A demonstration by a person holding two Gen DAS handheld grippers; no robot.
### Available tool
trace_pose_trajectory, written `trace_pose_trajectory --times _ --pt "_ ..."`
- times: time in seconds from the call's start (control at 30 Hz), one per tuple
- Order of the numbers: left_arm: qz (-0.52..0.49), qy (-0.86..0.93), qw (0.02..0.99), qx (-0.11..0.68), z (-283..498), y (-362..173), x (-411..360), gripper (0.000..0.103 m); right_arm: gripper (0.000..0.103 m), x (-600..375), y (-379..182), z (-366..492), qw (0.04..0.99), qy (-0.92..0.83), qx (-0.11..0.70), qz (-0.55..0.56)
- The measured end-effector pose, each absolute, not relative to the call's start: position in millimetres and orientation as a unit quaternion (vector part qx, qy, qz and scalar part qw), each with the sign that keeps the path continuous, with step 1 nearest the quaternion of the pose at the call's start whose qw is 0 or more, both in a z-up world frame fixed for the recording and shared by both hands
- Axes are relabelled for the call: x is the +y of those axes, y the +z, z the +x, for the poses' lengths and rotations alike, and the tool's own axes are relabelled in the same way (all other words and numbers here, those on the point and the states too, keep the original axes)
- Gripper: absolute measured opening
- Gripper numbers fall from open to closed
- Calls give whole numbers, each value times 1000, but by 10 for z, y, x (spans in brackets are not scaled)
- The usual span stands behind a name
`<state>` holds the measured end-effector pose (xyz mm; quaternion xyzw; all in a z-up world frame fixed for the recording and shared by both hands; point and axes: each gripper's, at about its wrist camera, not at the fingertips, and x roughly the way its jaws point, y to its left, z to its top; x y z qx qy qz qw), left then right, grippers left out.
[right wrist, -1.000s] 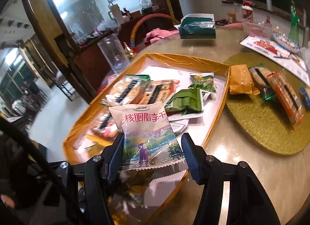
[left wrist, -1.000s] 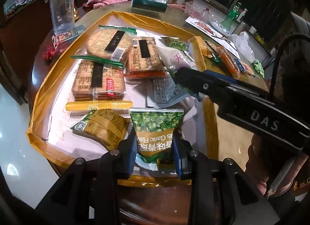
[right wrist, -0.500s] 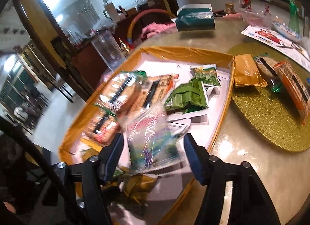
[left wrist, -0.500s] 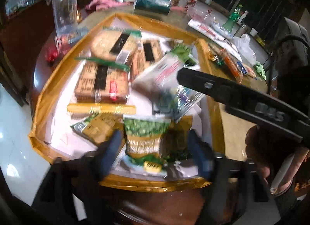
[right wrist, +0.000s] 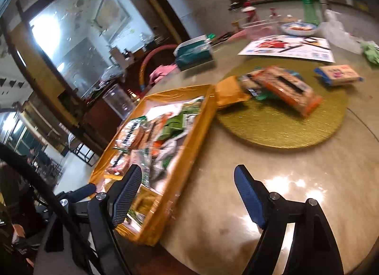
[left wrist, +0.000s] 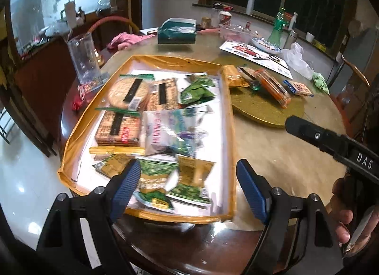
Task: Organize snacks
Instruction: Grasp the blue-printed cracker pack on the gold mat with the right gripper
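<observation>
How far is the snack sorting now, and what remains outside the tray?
Done: the yellow tray already holds many packets, among them the round cracker pack and the white plum bag. In hand: nothing; the left tongs and right tongs have just been opening and stand empty. Left: the orange cracker pack and yellow packet on the gold mat, plus the blue-edged packet.

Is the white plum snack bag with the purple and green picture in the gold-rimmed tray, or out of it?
In. The white plum snack bag lies inside the gold-rimmed tray, partly over the cracker packs, with no gripper touching it.
</observation>
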<state>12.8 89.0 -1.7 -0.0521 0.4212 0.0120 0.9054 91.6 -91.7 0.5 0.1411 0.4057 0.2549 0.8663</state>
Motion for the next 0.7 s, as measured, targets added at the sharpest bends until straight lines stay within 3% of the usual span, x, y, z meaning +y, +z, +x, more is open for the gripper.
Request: trace_pose_trajectory --times 0.7 --pt "46 -27 910 411 40 96 -167 83 80 -1909 -6 739 869 227 402 179"
